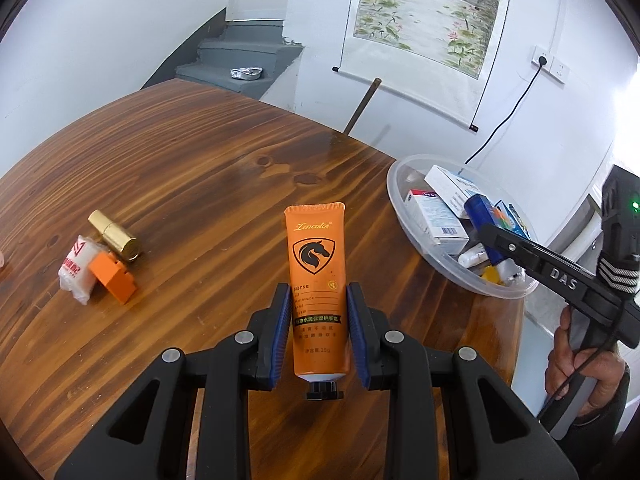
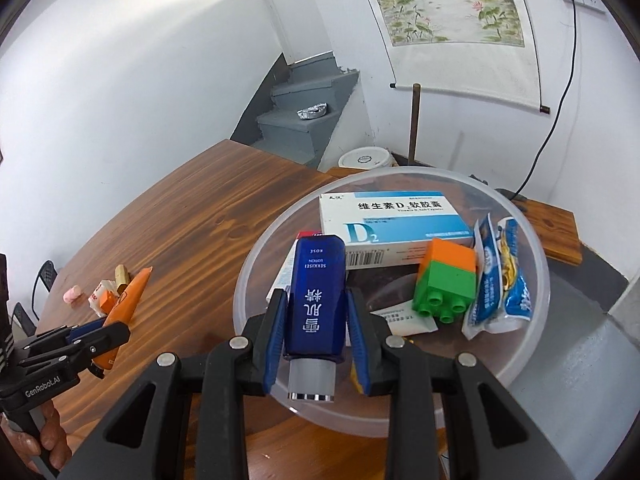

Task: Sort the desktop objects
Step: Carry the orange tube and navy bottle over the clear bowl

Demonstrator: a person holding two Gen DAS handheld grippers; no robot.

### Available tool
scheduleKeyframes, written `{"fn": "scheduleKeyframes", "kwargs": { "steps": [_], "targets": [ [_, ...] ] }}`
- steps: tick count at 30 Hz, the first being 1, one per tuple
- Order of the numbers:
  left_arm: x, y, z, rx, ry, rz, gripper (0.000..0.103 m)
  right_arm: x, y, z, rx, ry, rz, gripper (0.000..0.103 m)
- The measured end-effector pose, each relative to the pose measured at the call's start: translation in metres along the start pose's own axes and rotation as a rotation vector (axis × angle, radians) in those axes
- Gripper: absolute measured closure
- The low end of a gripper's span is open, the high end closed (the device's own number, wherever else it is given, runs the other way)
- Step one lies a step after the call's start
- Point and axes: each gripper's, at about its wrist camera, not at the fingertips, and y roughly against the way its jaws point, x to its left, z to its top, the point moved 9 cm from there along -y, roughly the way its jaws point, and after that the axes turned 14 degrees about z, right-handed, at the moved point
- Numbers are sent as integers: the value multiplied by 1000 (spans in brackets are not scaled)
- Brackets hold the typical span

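Observation:
My left gripper (image 1: 318,300) is shut on an orange hand-cream tube (image 1: 316,264), black cap toward the camera, held above the wooden table (image 1: 200,200). My right gripper (image 2: 316,300) is shut on a dark blue lotion bottle (image 2: 316,300) with a clear cap, held over the clear plastic bowl (image 2: 256,268). In the bowl lie a white-and-blue vitamin box (image 2: 392,224), an orange-and-green toy brick (image 2: 448,276) and blue-white sachets (image 2: 508,276). In the left wrist view the bowl (image 1: 404,200) sits at the table's right edge, with the right gripper (image 1: 490,236) over it.
On the table's left lie a gold lipstick (image 1: 116,234), a white packet (image 1: 76,272) and an orange block (image 1: 114,276). A small pink object (image 2: 73,294) lies beyond them. Grey stairs (image 2: 304,120) and a hanging scroll painting (image 2: 452,4) stand behind. A white bucket (image 2: 366,158) sits past the table.

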Motion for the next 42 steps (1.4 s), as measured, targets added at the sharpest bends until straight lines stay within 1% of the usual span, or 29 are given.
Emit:
{"fn": "scheduleKeyframes", "kwargs": {
  "steps": [5, 10, 12, 15, 19, 26, 28, 35, 39, 42],
  "targets": [
    [-3, -2, 1, 3, -4, 3, 73, -12, -8, 5, 3, -21, -8, 70],
    [-6, -7, 1, 15, -3, 0, 73, -14, -6, 14, -21, -2, -24, 70],
    [-7, -7, 2, 16, -4, -4, 73, -17, -13, 14, -1, -4, -41, 70],
    [-11, -6, 5, 12, -10, -12, 73, -19, -19, 10, 18, -6, -38, 70],
    [-18, -5, 9, 7, -16, -14, 73, -21, -19, 3, 31, 8, -52, 70],
    [-34, -4, 14, 9, -29, -27, 73, -19, -16, -5, 40, 8, -29, 70],
    [-41, -3, 16, 10, -32, -43, 73, -17, -15, -7, 39, 10, -30, 70],
    [-63, -1, 27, -1, -50, -72, 73, -2, -14, -16, 60, 4, 31, 70],
    [-76, 0, 29, -4, -70, -85, 73, -6, -11, -13, 51, -36, 52, 69],
    [-85, -1, 33, -8, -78, -101, 73, -9, -5, -6, 17, -41, 48, 69]
  ]
}}
